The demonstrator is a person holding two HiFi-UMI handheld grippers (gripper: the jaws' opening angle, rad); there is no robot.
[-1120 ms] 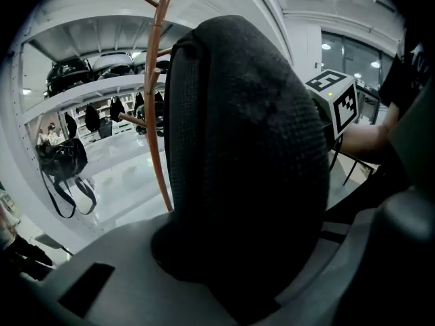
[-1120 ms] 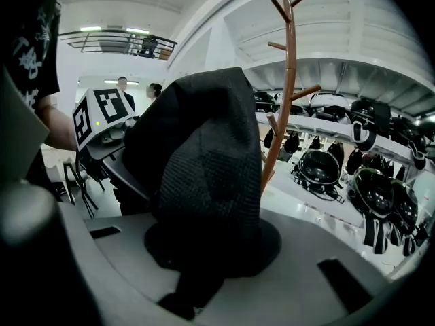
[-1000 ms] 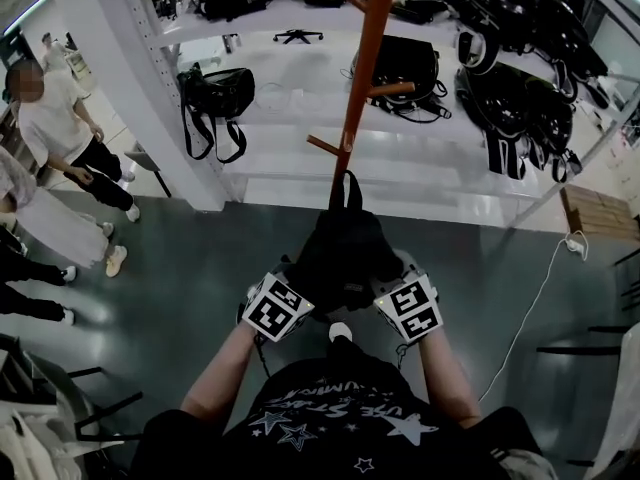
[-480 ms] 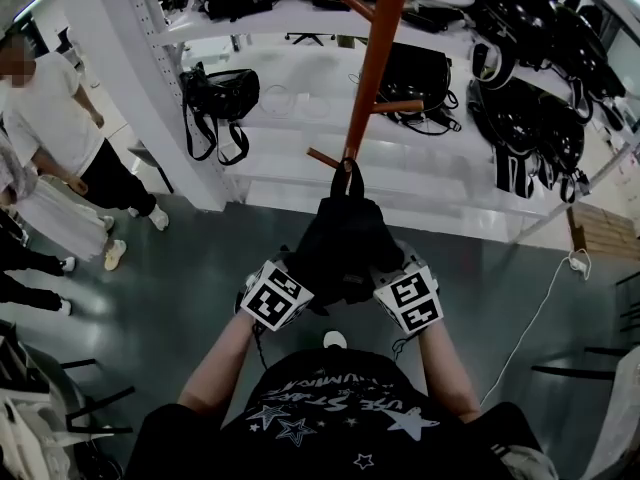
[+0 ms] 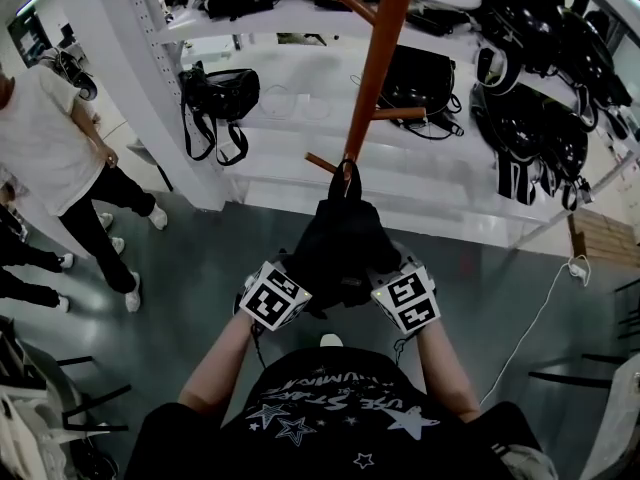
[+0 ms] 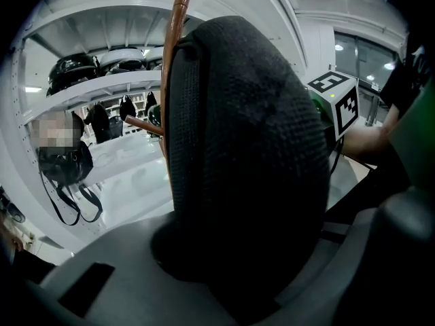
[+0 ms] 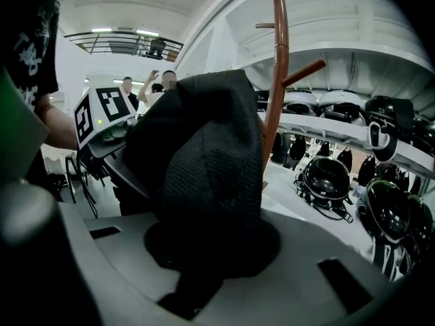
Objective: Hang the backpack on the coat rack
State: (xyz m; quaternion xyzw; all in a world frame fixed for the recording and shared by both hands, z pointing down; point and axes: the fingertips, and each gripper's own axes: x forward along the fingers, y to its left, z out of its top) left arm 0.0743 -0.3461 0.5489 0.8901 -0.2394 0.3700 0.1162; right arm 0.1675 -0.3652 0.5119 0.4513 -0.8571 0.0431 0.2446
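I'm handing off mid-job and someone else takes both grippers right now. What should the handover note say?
Left gripper: shut on one side of the black backpack.
Right gripper: shut on the other side. The bag hangs between the two, off the floor.
Things: the backpack is right in front of the wooden coat rack. Its top loop is up by the pole, beside the lowest peg. I cannot tell whether the loop is over the peg.
Done: bag lifted and brought to the rack.
Left: seat the loop on a peg, check that it holds, then open both grippers and back away.
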